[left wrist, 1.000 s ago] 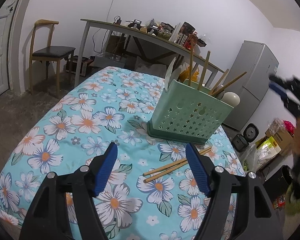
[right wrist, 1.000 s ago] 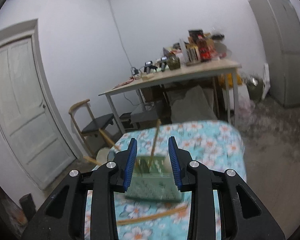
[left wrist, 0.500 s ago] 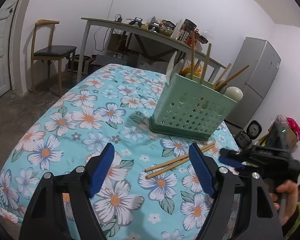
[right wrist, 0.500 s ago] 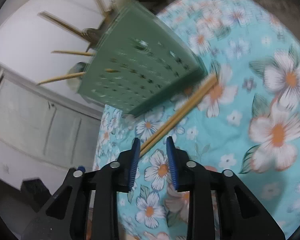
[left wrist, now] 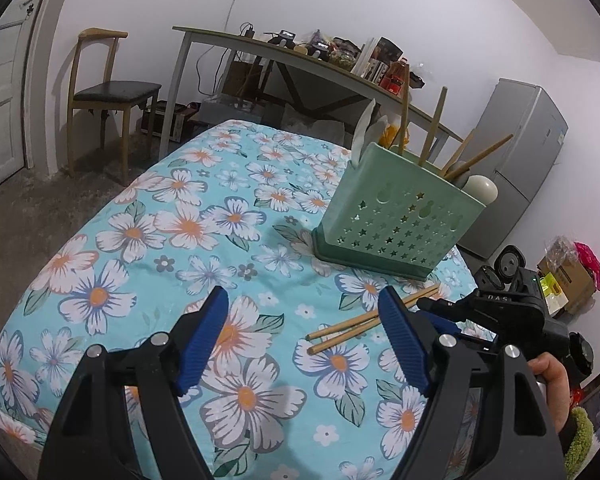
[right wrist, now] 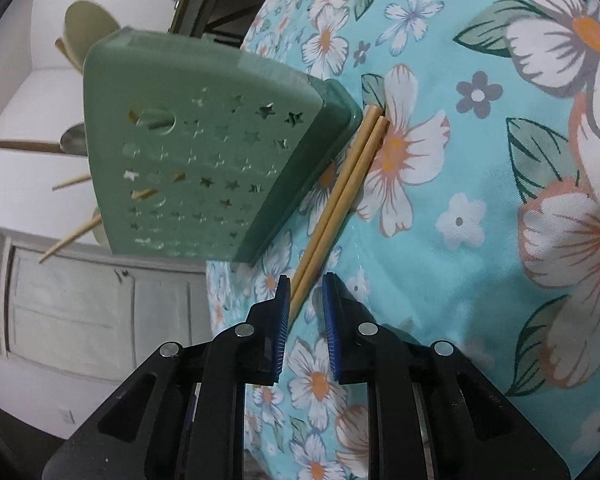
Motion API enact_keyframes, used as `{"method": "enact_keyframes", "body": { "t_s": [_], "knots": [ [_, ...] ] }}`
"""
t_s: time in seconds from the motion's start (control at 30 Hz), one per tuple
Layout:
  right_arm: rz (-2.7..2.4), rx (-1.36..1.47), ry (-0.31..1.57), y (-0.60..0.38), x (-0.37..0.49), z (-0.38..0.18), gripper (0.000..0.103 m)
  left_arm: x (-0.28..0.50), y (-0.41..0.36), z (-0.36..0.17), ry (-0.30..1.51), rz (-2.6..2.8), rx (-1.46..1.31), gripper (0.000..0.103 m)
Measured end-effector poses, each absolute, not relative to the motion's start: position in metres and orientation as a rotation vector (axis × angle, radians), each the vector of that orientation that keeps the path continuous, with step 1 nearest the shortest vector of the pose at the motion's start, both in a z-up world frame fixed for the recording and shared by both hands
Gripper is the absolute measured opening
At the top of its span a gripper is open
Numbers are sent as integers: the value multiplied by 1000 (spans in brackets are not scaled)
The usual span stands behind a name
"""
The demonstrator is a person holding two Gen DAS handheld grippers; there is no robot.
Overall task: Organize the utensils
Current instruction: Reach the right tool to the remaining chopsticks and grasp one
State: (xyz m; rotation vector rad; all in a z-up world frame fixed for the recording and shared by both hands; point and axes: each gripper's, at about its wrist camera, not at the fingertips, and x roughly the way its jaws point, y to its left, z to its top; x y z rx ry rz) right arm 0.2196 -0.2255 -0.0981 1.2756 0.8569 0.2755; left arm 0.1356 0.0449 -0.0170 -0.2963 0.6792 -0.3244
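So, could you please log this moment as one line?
right gripper: open, at chopsticks end | left gripper: open, idle | chopsticks: on cloth beside holder

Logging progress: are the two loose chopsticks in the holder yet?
Out. The chopsticks lie flat on the tablecloth beside the holder; right gripper open around their near ends.

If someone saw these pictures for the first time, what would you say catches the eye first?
Probably the bright turquoise flowered tablecloth that fills both views, with the green star-punched utensil holder standing on it, bristling with chopsticks and spoons. Next, the pair of wooden chopsticks lying loose on the cloth beside the holder's base, with the right gripper open around their near end. The left gripper is open wide above the cloth.
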Motion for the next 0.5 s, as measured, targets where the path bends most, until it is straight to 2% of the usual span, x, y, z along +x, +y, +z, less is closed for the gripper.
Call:
{"method": "enact_keyframes", "body": {
  "t_s": [0.33,0.5],
  "knots": [
    [241,1312,872,-220,228,-103,18,135,45,-18,678,-327,-300,75],
    [217,1307,870,-216,235,-105,12,134,45,-18,676,-325,-303,75]
  ]
}}
